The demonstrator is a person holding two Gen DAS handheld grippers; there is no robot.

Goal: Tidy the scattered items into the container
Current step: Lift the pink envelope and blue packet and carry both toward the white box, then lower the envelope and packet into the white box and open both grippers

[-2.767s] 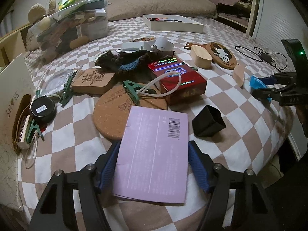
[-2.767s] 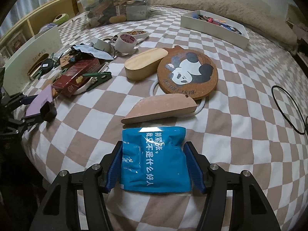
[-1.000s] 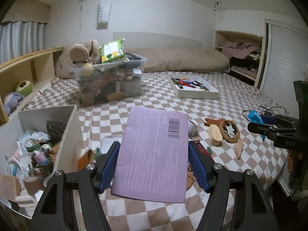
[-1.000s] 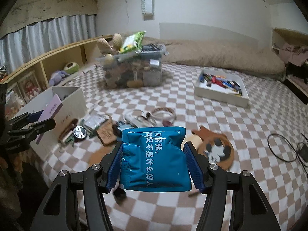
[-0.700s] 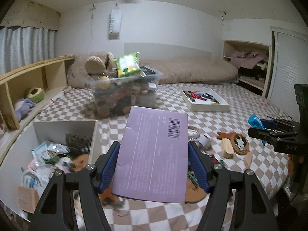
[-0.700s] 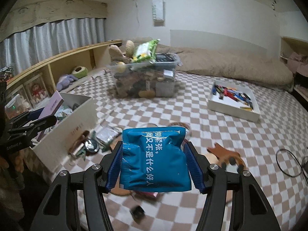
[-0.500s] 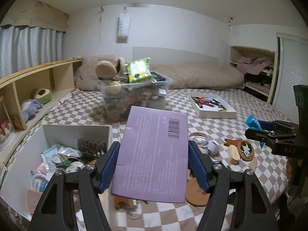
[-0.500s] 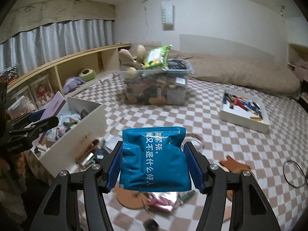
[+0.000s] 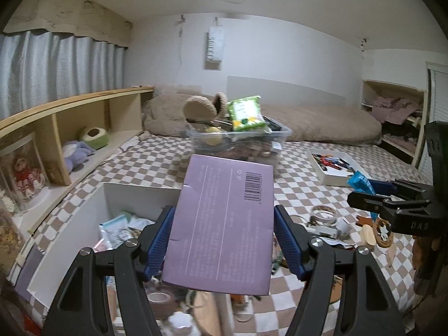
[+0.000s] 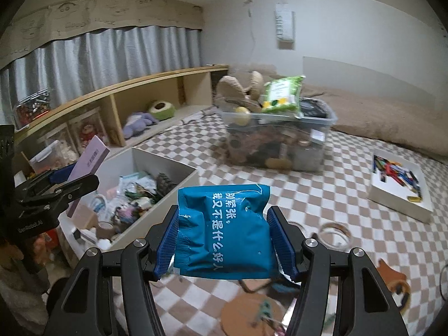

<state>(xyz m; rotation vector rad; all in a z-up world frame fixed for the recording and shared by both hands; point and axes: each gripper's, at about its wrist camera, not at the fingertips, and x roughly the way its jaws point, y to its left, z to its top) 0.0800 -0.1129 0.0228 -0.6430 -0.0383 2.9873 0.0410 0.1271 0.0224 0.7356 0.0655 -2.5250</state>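
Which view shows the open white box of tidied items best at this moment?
The right wrist view: the white box sits unobstructed left of the blue packet, its contents visible. In the left wrist view the white box is half hidden behind the purple card and the left gripper.

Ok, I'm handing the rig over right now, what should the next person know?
Left gripper: shut on the purple box, held in the air by the white container.
Right gripper: shut on the blue packet, raised above the checkered bed, right of the container.
Done: the container already holds assorted items.
Left: drop both held items in, then collect the tape rolls, cork mat and other clutter on the bed.
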